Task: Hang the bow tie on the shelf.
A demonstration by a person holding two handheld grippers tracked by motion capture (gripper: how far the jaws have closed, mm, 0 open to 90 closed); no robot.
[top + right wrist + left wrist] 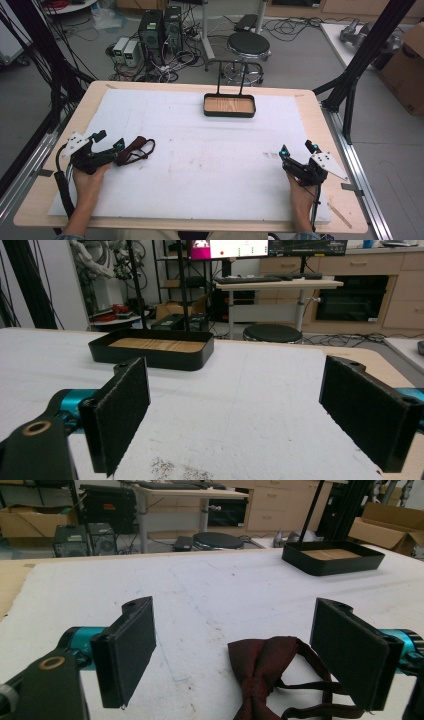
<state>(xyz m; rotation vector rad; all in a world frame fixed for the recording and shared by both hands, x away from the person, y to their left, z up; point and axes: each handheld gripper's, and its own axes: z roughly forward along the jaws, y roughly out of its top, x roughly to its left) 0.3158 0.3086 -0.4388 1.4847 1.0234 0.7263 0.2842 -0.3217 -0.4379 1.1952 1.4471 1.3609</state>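
Note:
A dark red bow tie (135, 150) lies flat on the white foam mat (200, 150) at the left. In the left gripper view the bow tie (262, 672) rests between the wide-apart jaws, nearer the right one, with its strap looped beside it. My left gripper (110, 140) is open, its tips at the bow tie's left end. My right gripper (298, 148) stands open near the mat's right edge with nothing between its fingers, as in the right gripper view (260, 415). A black tray with a wooden floor (229, 105) sits at the far centre.
The tray (332, 557) has a tall black handle frame rising from it (150, 352). Black frame posts stand at the table's left and right sides. A stool (248, 45) and computer boxes are on the floor behind the table.

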